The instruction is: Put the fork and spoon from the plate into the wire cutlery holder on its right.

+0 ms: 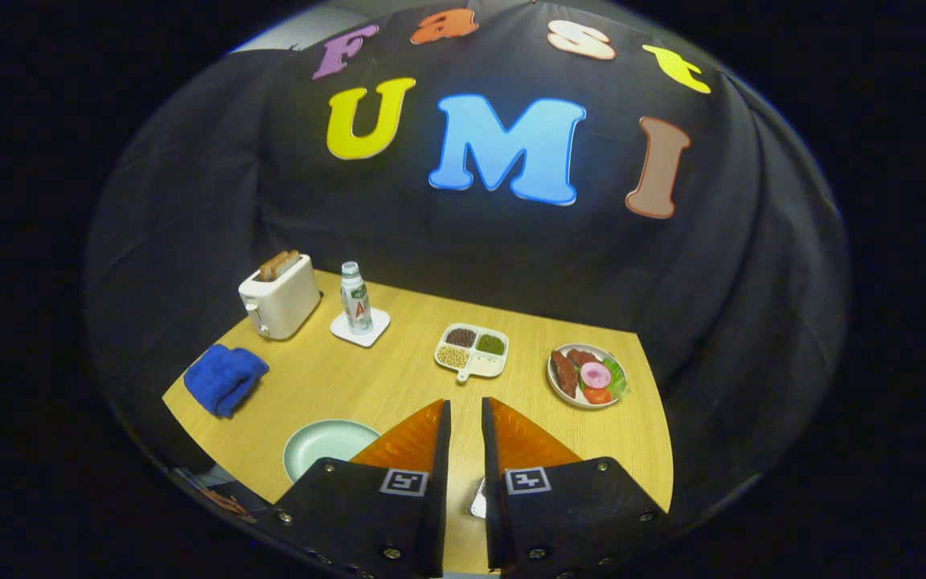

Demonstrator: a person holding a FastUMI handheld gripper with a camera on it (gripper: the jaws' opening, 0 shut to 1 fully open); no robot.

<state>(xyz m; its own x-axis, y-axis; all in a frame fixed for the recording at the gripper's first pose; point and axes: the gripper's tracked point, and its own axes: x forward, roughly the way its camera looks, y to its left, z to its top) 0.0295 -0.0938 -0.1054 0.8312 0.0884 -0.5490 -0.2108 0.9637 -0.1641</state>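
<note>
Your tongs (pixel 465 406) hang above the near edge of the wooden table (pixel 399 386), their two fingers close together with only a narrow strip of table showing between them, and nothing is pinched there. Take the pale green plate (pixel 326 444) as your landmark: it sits just left of the left finger, partly hidden behind it, and the part of it you can see is bare (no fork or spoon shows on it). Low in the gap between the fingers, right of the plate, a small pale and shiny thing (pixel 477 500) peeks out; you cannot tell what it is.

Left of the plate and a little farther back lies a folded blue cloth (pixel 224 379). Behind that stands a white toaster (pixel 280 296) with bread in its slots. Straight back from the plate a small bottle (pixel 356 297) stands upright on a white coaster (pixel 360 327). Back and to the right of the plate is a white divided dish (pixel 472 351) holding beans and grains, and farther right again a round dish of food (pixel 587 375) near the table's far right corner.
</note>
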